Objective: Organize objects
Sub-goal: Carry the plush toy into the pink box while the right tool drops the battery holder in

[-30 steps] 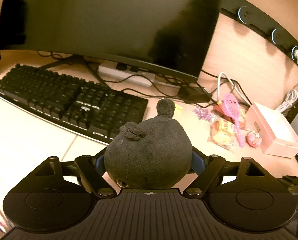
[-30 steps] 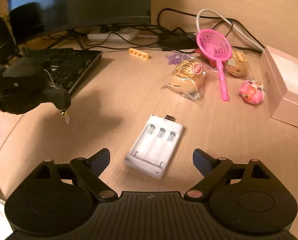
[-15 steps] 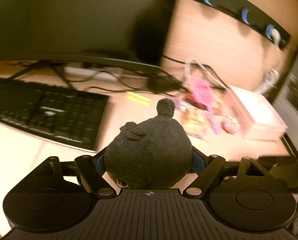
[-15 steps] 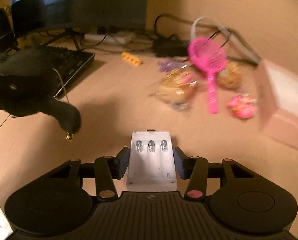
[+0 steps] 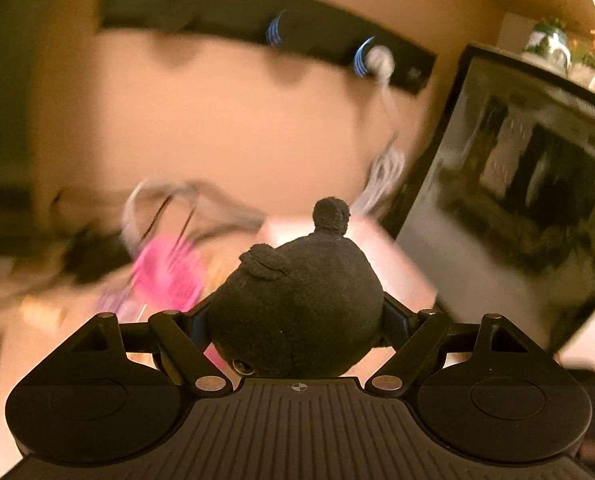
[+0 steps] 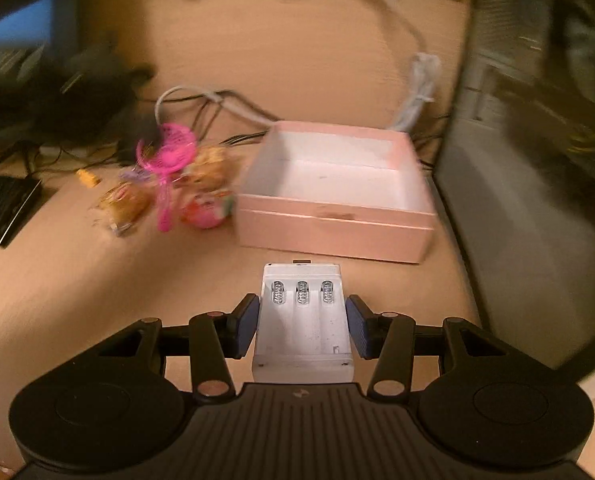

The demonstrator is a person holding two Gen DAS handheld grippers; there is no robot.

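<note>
My left gripper (image 5: 295, 316) is shut on a round black plush toy (image 5: 297, 300), held above the desk. The view behind it is blurred; a pink box (image 5: 397, 264) shows partly past the plush. My right gripper (image 6: 303, 320) is shut on a white battery charger (image 6: 303, 320) with three empty slots, lifted off the desk. Straight ahead of the charger stands the open pink box (image 6: 337, 204), its white inside bare.
Left of the box lie a pink toy net (image 6: 167, 160), wrapped snacks (image 6: 123, 204), a small pink figure (image 6: 207, 210) and a yellow brick (image 6: 87, 178). A keyboard corner (image 6: 5, 208) sits at far left. A dark panel (image 6: 537, 160) rises right of the box; cables (image 6: 217, 104) trail behind.
My right gripper closed on the white charger and lifted it toward the pink box. My left gripper swung right with the plush, away from the keyboard and monitor.
</note>
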